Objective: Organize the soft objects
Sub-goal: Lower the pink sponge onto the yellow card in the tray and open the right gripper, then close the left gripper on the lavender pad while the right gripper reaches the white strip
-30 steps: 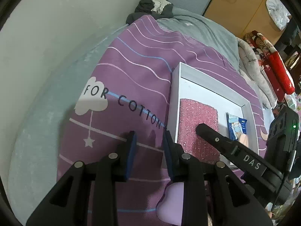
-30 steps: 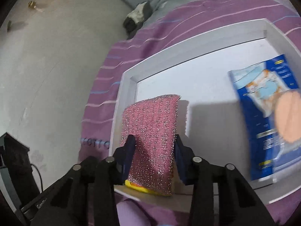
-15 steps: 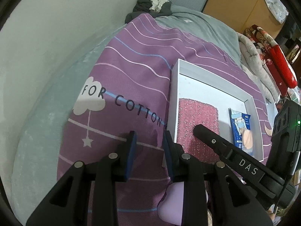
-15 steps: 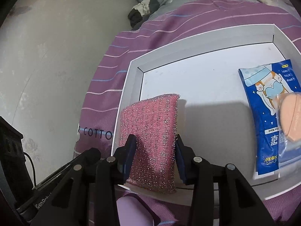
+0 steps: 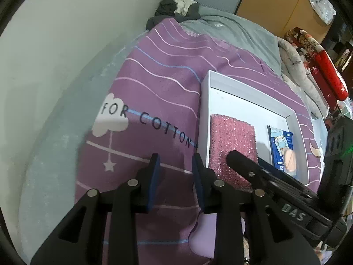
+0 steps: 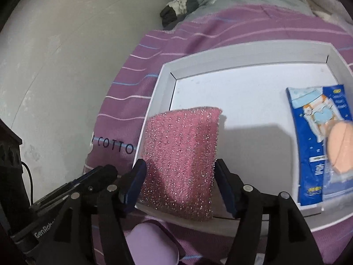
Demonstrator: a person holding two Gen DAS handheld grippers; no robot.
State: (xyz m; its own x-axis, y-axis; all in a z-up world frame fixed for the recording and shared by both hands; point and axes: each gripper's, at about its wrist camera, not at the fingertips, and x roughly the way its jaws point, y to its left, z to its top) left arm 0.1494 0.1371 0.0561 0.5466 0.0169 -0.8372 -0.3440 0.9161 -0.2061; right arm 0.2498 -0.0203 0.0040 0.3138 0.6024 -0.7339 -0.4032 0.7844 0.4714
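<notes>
We held two black grippers over a purple bedspread (image 5: 167,92) with pale wavy stripes. The right gripper (image 6: 179,183) had just been opening; its blue-padded jaws stood apart on either side of a pink glittery scouring sponge (image 6: 183,152), the pads no longer pressing it. The sponge lay at the near left corner of a shallow white tray (image 6: 242,59), its near end overhanging the tray's front rim. At the tray's right side lay a blue packet (image 6: 308,145) with a cartoon print, its lettering too blurred to read, and a peach-coloured pad (image 6: 339,145) on top of it.

Our left gripper (image 5: 176,172) hovered just left of the tray over the bedspread, its jaws drawn narrow with nothing between them. The right gripper's arm crossed in front of the sponge in the left view and bore the letters "DAS"; the left tool's body read "GenRob" before the edge cut it off. The bedspread showed a white cloud (image 5: 110,119) reading "FOR" and then "COTTON". A lilac soft object (image 6: 152,243) sat below the tray's front edge. Beyond lay a grey blanket (image 5: 238,28) and a dark crumpled garment (image 5: 176,8).
</notes>
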